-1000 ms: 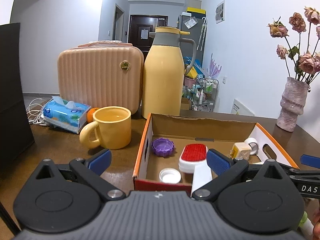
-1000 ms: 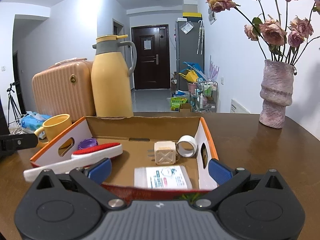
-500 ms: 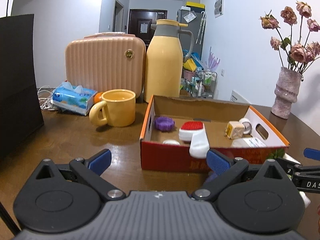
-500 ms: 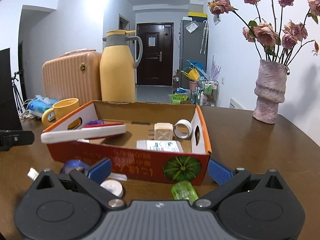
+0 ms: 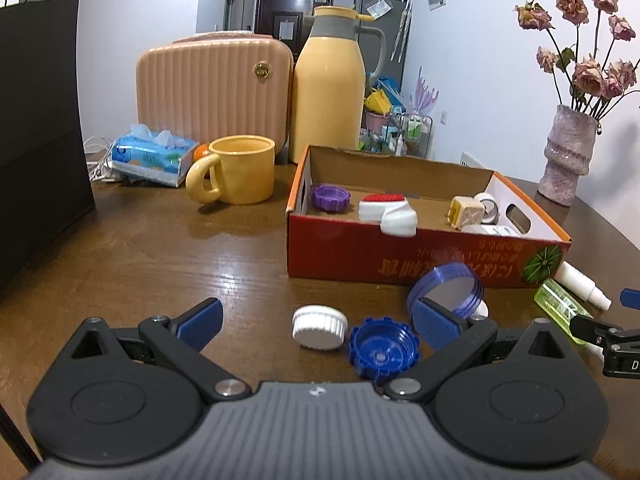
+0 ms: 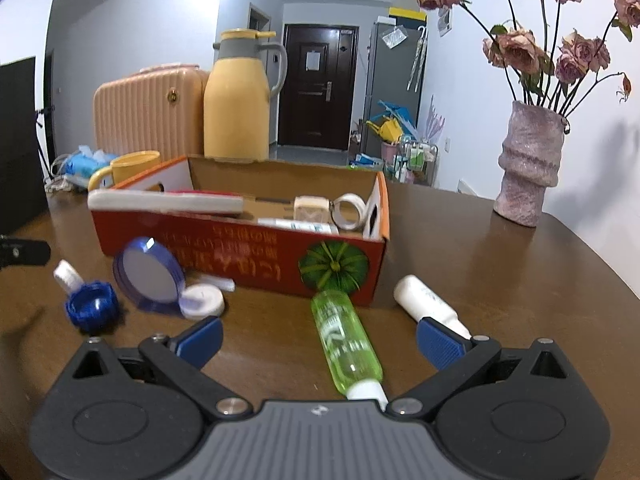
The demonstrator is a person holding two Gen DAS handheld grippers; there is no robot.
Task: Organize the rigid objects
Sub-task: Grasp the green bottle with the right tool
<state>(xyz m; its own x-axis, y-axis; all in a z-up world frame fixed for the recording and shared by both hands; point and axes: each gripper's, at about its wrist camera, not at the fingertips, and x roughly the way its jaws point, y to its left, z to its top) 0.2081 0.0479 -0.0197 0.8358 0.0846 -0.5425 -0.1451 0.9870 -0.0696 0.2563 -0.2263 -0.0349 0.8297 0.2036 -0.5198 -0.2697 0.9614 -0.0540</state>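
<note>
A red cardboard box (image 5: pixel 420 258) (image 6: pixel 248 248) on the wooden table holds a purple cap (image 5: pixel 330 197), a red-and-white brush (image 5: pixel 386 210), a beige cube (image 5: pixel 464 212) and a tape roll (image 6: pixel 352 210). In front of it lie a white cap (image 5: pixel 319 326), a blue cap (image 5: pixel 384 350) (image 6: pixel 91 308), a blue round mirror (image 5: pixel 446 290) (image 6: pixel 148 274), a green bottle (image 6: pixel 346 344) (image 5: pixel 562 308) and a white bottle (image 6: pixel 426 304). My left gripper (image 5: pixel 318 322) is open over the caps. My right gripper (image 6: pixel 320 340) is open around the green bottle.
A yellow mug (image 5: pixel 238 170), a tissue pack (image 5: pixel 150 154), a pink case (image 5: pixel 212 92) and a yellow thermos (image 5: pixel 330 80) stand behind the box. A vase of dried roses (image 6: pixel 528 168) stands at the right. A black panel (image 5: pixel 36 128) is at the left.
Both grippers have pulled back from over the box and lowered toward the table. The caps, mirror and bottles in front of the box have come into view.
</note>
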